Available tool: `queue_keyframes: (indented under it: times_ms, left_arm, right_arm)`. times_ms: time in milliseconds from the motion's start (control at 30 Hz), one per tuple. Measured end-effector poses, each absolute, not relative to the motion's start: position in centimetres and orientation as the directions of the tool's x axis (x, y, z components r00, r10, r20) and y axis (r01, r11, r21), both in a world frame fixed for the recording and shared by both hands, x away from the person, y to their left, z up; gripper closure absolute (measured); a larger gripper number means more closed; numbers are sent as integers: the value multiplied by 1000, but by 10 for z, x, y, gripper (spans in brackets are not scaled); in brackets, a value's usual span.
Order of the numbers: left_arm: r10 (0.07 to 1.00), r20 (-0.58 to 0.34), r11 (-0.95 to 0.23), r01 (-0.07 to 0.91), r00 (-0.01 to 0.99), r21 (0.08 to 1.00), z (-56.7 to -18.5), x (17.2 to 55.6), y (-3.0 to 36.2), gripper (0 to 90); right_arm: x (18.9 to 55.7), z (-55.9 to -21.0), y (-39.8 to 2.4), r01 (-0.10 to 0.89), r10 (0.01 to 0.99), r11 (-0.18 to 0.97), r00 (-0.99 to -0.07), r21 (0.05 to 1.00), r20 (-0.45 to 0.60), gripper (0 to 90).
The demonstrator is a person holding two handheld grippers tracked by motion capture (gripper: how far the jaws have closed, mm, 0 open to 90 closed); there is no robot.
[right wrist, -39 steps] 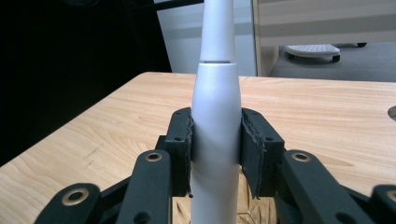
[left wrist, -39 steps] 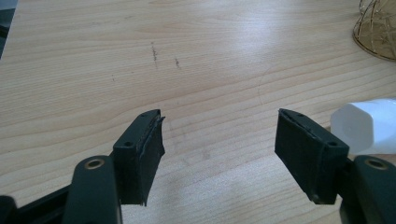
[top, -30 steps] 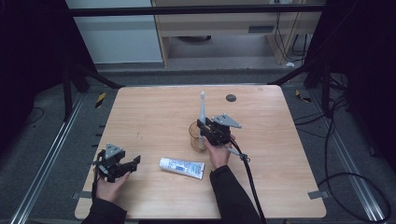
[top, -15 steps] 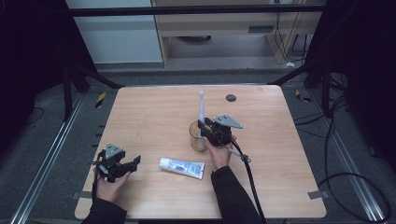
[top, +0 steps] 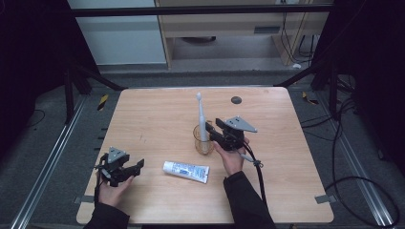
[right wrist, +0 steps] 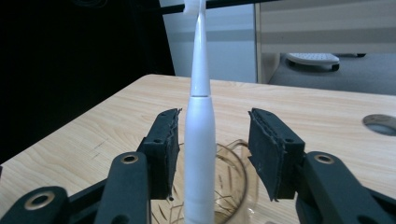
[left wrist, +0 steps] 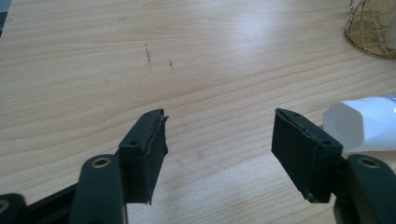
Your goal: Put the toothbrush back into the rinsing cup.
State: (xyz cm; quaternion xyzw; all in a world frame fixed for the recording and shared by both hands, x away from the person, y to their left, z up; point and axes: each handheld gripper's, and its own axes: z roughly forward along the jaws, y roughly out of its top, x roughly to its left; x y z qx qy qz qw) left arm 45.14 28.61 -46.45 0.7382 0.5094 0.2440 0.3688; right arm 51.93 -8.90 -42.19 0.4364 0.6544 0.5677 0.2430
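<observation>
- Toothbrush [top: 201,117]: it stands upright in the wire cup [top: 204,140] near the middle of the table [top: 157,114], head at twelve o'clock, the handle going down inside the gold wire.
- My right gripper [top: 214,132] sits at three o'clock of the cup. Its jaws have just been opening; in the right gripper view the toothbrush [right wrist: 200,154] stands between the pads with a clear gap on the right and a narrow one on the left, so I read the grip as let go, though the left pad is close enough that I cannot rule out a light touch.
- Step in hand, as I judge it: the brush is set in the cup and I am letting it go.
- My left gripper [top: 136,168] rests near the table's seven o'clock corner, jaws spread with nothing between them. The toothpaste tube [top: 186,171] lies flat just at its three o'clock, cap end towards it; the left gripper view shows the white cap [left wrist: 359,123] beside the right-hand jaw.
- Next move, I think: draw the right gripper straight back without brushing the handle, or the brush may tip in the cup. Then the left can swing to the tube and close on it near the cap.
</observation>
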Motion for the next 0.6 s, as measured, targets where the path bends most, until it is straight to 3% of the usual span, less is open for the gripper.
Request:
queue_keyframes:
  times_ms: [267, 600]
  left_arm:
    - [921, -25, -214, 558, 389, 802, -462, 447, 283, 465]
    - [889, -9, -274, 547, 458, 791, -460, 444, 269, 601]
  right_arm:
    - [507, -409, -121, 312, 854, 14, -498, 950, 151, 487]
    - [486, -419, -158, 380, 835, 160, -544, 911, 80, 455]
